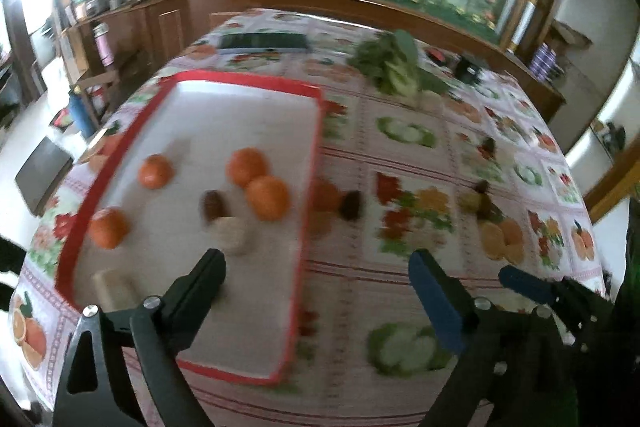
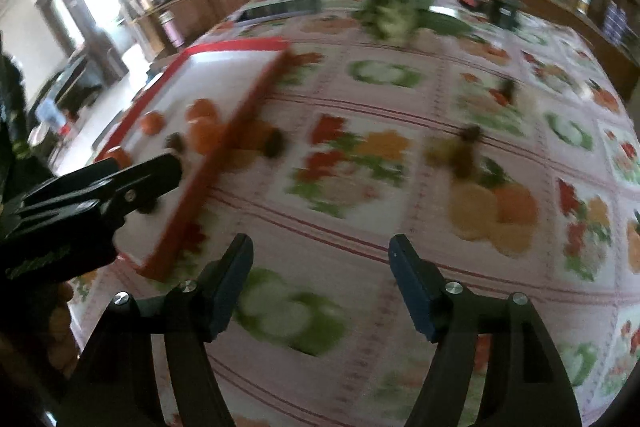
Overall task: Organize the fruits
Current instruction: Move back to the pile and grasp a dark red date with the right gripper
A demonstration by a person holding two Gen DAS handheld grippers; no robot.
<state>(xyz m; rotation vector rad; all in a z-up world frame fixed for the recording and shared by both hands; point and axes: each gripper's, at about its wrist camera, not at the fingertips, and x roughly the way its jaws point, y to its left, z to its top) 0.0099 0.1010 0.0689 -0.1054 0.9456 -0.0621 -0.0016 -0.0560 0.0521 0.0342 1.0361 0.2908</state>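
A red-rimmed white tray (image 1: 120,163) lies on the patterned tablecloth and holds several oranges (image 1: 267,197), a dark brown fruit (image 1: 214,205), a pale round fruit (image 1: 234,233) and a cream block (image 1: 112,287). An orange (image 1: 326,195) and a dark fruit (image 1: 352,205) lie just outside the tray's right rim. More small dark and yellowish fruits (image 2: 460,147) lie further right. My left gripper (image 1: 316,267) is open and empty above the tray's near right edge. My right gripper (image 2: 320,255) is open and empty over the cloth. The left gripper also shows in the right wrist view (image 2: 152,171).
Leafy greens (image 1: 394,67) and a dark flat device (image 1: 264,41) lie at the table's far end, with a small dark object (image 1: 468,69) beside the greens. Wooden cabinets line the far wall. The cloth's printed fruit pictures resemble real fruit.
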